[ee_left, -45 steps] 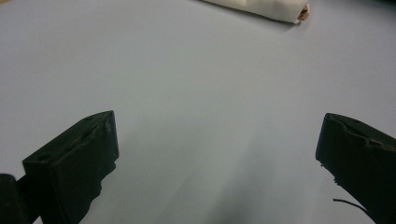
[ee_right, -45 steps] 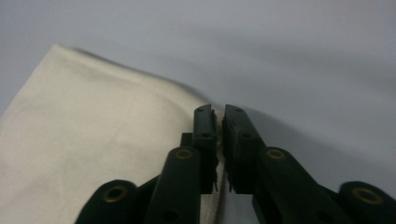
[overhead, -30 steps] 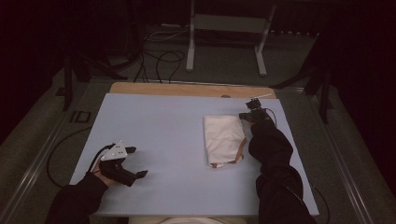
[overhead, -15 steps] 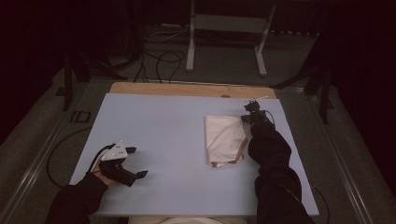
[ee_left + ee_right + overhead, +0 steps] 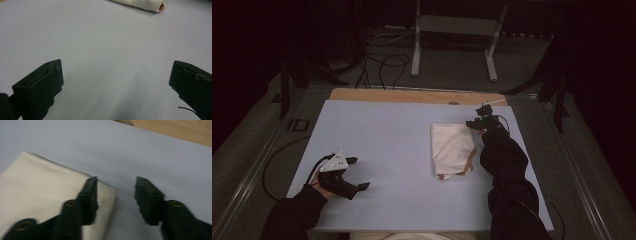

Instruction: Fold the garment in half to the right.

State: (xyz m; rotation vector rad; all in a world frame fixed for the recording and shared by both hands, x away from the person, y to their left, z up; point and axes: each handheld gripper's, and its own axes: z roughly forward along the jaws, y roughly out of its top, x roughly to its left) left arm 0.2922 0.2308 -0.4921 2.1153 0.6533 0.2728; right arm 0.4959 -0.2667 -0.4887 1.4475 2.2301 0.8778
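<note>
One folded cream cloth (image 5: pixel 452 149) lies on the right half of the pale blue table (image 5: pixel 387 130), a tan edge showing at its near end. No other loose item lies on the sheet.

Two grippers. Right gripper (image 5: pixel 476 123) sits at the cloth's far right corner; its jaws have just been opening and stand apart. In the right gripper view (image 5: pixel 116 192) one jaw hangs over the cloth's (image 5: pixel 37 187) corner, the other over bare table; nothing pinched.

Left gripper (image 5: pixel 357 173) rests near the table's near left, well apart from the cloth (image 5: pixel 140 3), jaws spread wide (image 5: pixel 116 82), released.

One strip of bare wood (image 5: pixel 412 95) shows along the far edge.
</note>
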